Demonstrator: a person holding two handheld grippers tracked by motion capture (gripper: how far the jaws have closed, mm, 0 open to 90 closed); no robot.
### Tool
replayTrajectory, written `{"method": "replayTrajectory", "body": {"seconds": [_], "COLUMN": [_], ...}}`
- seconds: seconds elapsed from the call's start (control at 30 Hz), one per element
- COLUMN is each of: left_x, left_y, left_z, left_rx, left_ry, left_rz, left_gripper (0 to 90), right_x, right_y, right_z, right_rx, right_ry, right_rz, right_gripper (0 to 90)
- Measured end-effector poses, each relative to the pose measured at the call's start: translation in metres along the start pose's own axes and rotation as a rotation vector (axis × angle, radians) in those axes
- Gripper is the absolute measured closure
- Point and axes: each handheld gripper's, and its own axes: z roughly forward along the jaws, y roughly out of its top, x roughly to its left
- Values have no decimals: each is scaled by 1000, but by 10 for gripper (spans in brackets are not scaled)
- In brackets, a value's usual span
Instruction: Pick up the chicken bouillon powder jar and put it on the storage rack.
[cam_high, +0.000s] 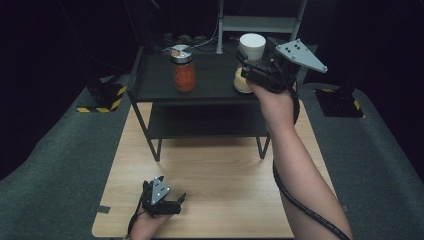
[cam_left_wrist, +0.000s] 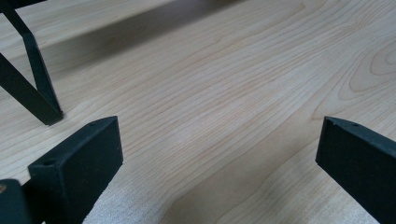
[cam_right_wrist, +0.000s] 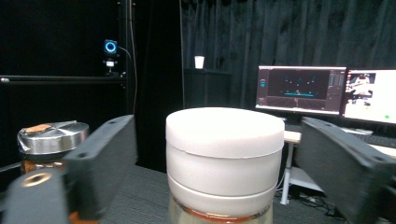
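White-lidded and upright, the jar (cam_right_wrist: 224, 163) stands long axis vertical between the right gripper (cam_high: 248, 67)'s jaws, which are spread wide on either side and clear of it. The jar sits on the black shelf (cam_high: 210, 87), right of the orange jar (cam_high: 184, 70). The right forearm reaches forward over the shelf. Near the wooden desk (cam_high: 225, 175)'s front edge, the left gripper (cam_high: 172, 197) rests with jaws wide and empty.

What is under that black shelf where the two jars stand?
Under the black shelf hangs a lower dark board, nothing visible on it, then the wooden table. Its rear is shadowed, so things there may be hidden.
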Motion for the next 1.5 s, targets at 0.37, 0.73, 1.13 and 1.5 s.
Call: {"method": "replayTrajectory", "body": {"seconds": [0.37, 0.73, 1.13, 1.5], "left_x": [-2, -3, -4, -3], "left_y": [0, 1, 2, 1], "left_z": [0, 1, 1, 1], "left_rx": [1, 5, 8, 7], "left_ry": [5, 9, 11, 8], "left_rz": [3, 14, 23, 23], "left_gripper": [7, 7, 7, 7], "right_x": [7, 8, 10, 10], "right_y": [1, -11, -35, -50], "right_z": [-15, -33, -58, -75], "right_rx": [17, 26, 30, 42], "right_ry": [-1, 3, 10, 18], "right_rz": [-18, -38, -61, -78], "right_gripper": [0, 0, 0, 0]}}
